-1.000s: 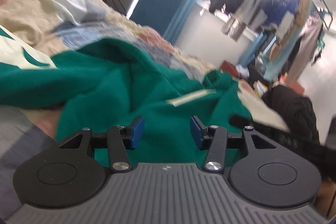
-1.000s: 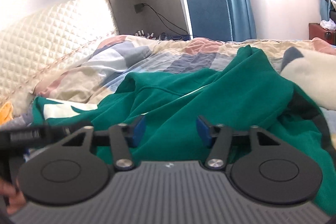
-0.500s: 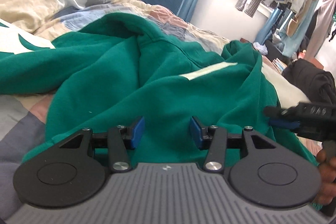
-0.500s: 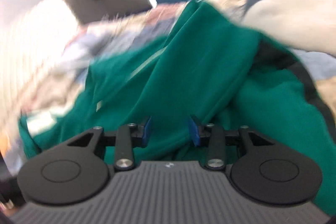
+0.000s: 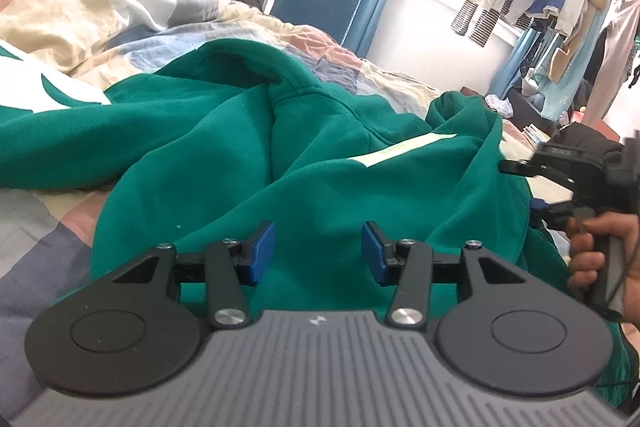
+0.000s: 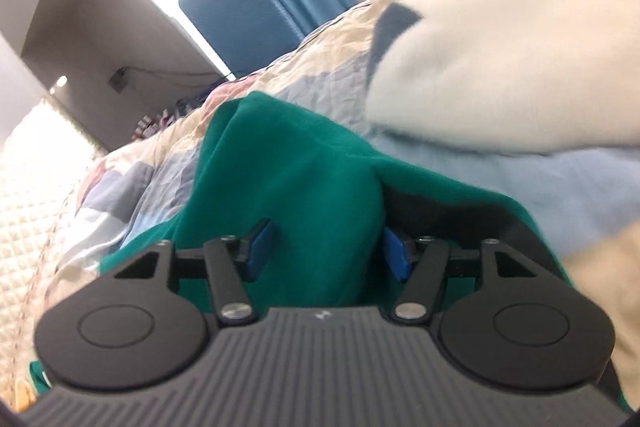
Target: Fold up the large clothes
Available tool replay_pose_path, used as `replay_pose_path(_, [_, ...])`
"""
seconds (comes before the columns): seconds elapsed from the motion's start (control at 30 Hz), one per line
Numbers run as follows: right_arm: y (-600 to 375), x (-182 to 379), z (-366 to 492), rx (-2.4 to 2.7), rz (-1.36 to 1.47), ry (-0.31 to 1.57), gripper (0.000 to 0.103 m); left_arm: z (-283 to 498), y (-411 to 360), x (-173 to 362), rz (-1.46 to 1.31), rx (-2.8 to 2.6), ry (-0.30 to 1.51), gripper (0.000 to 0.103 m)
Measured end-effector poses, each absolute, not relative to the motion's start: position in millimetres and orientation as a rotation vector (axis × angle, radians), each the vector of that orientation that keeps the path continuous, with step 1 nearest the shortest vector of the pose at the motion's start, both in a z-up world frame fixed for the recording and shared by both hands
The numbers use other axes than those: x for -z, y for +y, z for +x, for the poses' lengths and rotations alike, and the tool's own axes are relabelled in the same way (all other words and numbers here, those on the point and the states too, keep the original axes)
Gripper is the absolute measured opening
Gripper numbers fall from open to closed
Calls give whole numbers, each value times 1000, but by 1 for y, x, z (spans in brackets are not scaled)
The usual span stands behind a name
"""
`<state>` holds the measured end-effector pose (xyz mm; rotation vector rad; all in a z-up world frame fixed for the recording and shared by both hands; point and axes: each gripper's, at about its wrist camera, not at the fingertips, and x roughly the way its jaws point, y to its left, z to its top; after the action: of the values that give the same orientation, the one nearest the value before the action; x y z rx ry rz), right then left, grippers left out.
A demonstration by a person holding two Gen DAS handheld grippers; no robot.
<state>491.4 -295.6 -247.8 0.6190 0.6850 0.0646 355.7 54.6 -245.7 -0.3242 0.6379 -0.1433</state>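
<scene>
Green hoodie (image 5: 248, 163) sprawled rumpled across the patchwork quilt (image 5: 132, 15) on the bed. Left gripper (image 5: 318, 253) hovers over it, jaws released. Right gripper (image 6: 326, 253) jaws are opening, with a fold between them.

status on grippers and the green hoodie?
Left gripper open over green hoodie, empty. Right gripper opening, hoodie fold between jaws. Cream garment lies beside it on the bed.

My left gripper (image 5: 318, 253) points forward and downward, blue pads (image 5: 260, 253) parted with nothing pressed between them. My right gripper (image 6: 326, 255) is rolled sideways — its jaws opening, a fold of cloth between the pads but not pinched. My right hand (image 5: 600, 255) wraps its handle — fingers curled.
</scene>
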Motion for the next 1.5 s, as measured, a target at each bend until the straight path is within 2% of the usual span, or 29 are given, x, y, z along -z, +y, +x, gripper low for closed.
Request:
replay_pose_path(0.07, [-295,251,500,-83,623,679,49,357,53,247,-318,148,627,54])
replay_pose_path(0.13, [-300,250,501,-78,612,645,21,358,52,247,-321,149,613,54])
replay_pose_path(0.23, [-318,249,499,-56,627,560,11,359,49,247,-345,178,594,54])
replay_pose_path(0.3, [-330,247,496,0,632,522,9,359,44,246,-341,208,583,54])
replay_pose_path(0.57, [-353,275,500,136,575,563,9,360,23,255,-273,256,612,54])
replay_pose_path(0.87, [-334,248,483,107,457,580,13,370,35,258,-345,225,681,54])
replay_pose_path(0.9, [-330,243,479,107,442,590,18,366,35,256,-345,224,678,54])
replay_pose_path(0.93, [-326,238,475,107,420,604,29,364,34,254,-341,225,675,54])
replay_pose_path(1.0, [-315,227,461,103,361,618,42,359,32,249,-316,224,670,54])
replay_pose_path(1.03, [-308,222,456,94,323,621,44,357,30,247,-300,224,666,54])
replay_pose_path(1.27, [-254,188,405,0,276,579,44,347,28,241,-268,229,663,54])
replay_pose_path(1.5, [-189,183,367,-187,156,563,43,354,31,247,-278,218,710,54])
